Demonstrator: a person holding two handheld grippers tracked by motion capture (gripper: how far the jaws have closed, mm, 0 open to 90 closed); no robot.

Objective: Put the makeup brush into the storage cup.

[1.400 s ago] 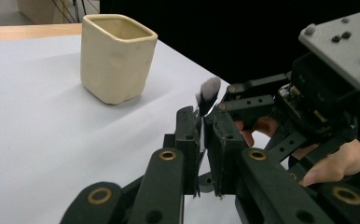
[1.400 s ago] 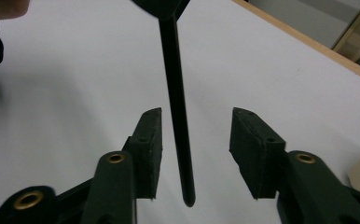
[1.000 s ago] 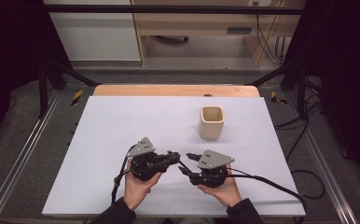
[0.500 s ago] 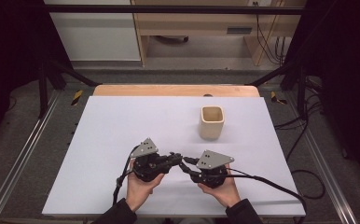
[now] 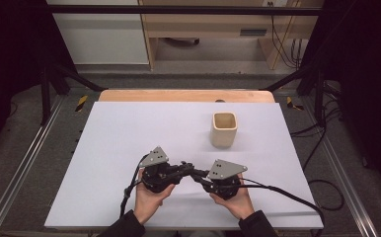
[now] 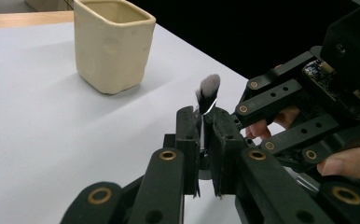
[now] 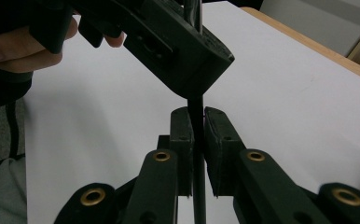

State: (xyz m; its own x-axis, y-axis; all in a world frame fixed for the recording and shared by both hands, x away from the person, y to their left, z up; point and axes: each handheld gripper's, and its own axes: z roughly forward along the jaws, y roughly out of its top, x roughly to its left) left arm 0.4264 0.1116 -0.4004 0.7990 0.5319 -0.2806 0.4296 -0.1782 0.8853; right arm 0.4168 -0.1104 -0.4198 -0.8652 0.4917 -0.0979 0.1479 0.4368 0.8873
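Makeup brush [image 6: 208, 93]: pinched at once by left gripper [image 6: 205, 140] and right gripper [image 7: 195, 135], whose jaws have just closed on its handle, above the table's [image 5: 129, 128] near edge; handover underway, presumably bound for the cup [image 5: 224, 129], nothing placed.

gripper [image 5: 193, 173]: black, brass rivets | grey plate | black cable | dark sleeves

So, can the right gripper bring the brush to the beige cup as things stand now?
Probably yes. The table between the right gripper and the cup is bare, but the left gripper also clamps the brush and should let go first.
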